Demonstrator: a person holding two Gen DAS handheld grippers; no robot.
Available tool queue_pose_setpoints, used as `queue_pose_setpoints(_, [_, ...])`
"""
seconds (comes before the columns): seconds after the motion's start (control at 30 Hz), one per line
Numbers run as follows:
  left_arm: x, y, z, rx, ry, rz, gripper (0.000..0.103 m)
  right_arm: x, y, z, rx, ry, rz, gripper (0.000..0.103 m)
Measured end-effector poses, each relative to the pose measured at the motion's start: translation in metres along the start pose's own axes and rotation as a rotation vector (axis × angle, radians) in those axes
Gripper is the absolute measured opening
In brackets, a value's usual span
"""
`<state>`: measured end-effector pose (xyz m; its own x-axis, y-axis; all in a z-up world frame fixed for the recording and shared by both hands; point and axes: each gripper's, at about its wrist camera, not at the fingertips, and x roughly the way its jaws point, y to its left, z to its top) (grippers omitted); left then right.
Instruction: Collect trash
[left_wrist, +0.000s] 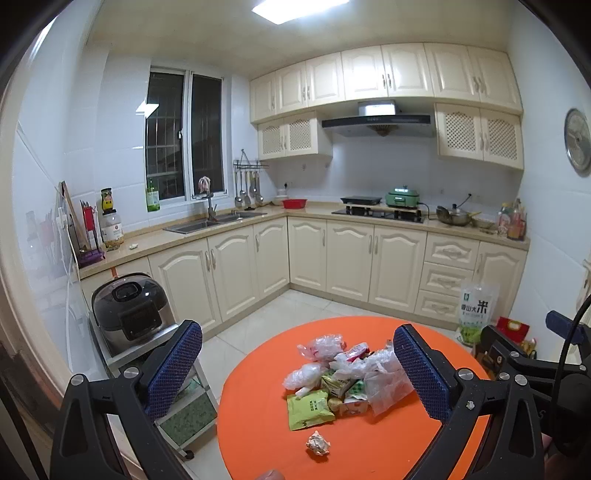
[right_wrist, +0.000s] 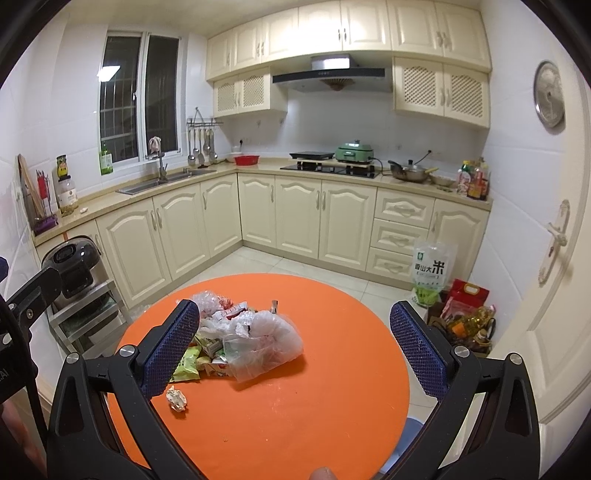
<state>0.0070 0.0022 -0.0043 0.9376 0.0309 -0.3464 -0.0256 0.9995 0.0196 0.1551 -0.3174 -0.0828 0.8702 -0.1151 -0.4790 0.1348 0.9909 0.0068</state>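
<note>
Surface: a round orange surface (right_wrist: 332, 369) carries all the trash; neither gripper touches anything on it.

Trash pile: a heap of clear plastic bags and snack wrappers (left_wrist: 343, 373) sits near the middle of the surface, with a large clear bag (right_wrist: 262, 343) at its 3 o'clock edge and a green packet (left_wrist: 308, 410) at its 6 o'clock edge.

Paper ball: a crumpled paper ball (left_wrist: 317, 445) lies alone, just beside the pile at its 6 o'clock, apart from the packet.

Left gripper (left_wrist: 295, 373): jaws wide and empty, held above the surface; pile dead ahead at 12 o'clock, between the two fingers' lines.

Right gripper (right_wrist: 295, 350): jaws wide and empty; pile off toward 10 o'clock, partly behind the left finger (right_wrist: 170, 350).

Long axis: the heap seems to run from 10 to 4 o'clock in the right wrist view, though fisheye bending makes this uncertain.

Nearer arm: the left looks better lined up with the pile; the right has clearer access to the large bag.

Bin: no trash container shows in either view.
</note>
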Motion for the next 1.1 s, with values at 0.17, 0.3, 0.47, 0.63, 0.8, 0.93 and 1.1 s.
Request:
queue_pose_setpoints(0.17, [0.011,0.0,0.0,-0.002,0.017,-0.003,0.102,0.007,0.001,0.0,-0.007,0.012,0.002,0.103])
queue_pose_setpoints(0.3, [0.02,0.004,0.0,-0.005,0.023,-0.01,0.102,0.012,0.002,-0.001,-0.011,0.017,0.005,0.103])
queue_pose_setpoints(0.47, [0.034,0.007,-0.006,-0.006,0.044,-0.011,0.102,0.023,0.002,-0.005,-0.016,0.039,0.001,0.103])
queue_pose_setpoints(0.63, [0.056,0.008,-0.012,-0.007,0.097,-0.016,0.102,0.041,0.001,-0.011,-0.021,0.081,-0.001,0.103])
queue_pose_setpoints(0.8, [0.081,0.006,-0.016,-0.004,0.148,-0.011,0.102,0.065,0.0,-0.021,-0.026,0.133,0.007,0.103])
queue_pose_setpoints(0.93, [0.104,0.009,-0.023,-0.01,0.21,-0.011,0.102,0.087,0.0,-0.033,-0.028,0.189,0.019,0.103])
queue_pose_setpoints(1.1, [0.135,0.008,-0.031,-0.018,0.278,-0.008,0.102,0.114,0.002,-0.047,-0.032,0.255,0.036,0.103])
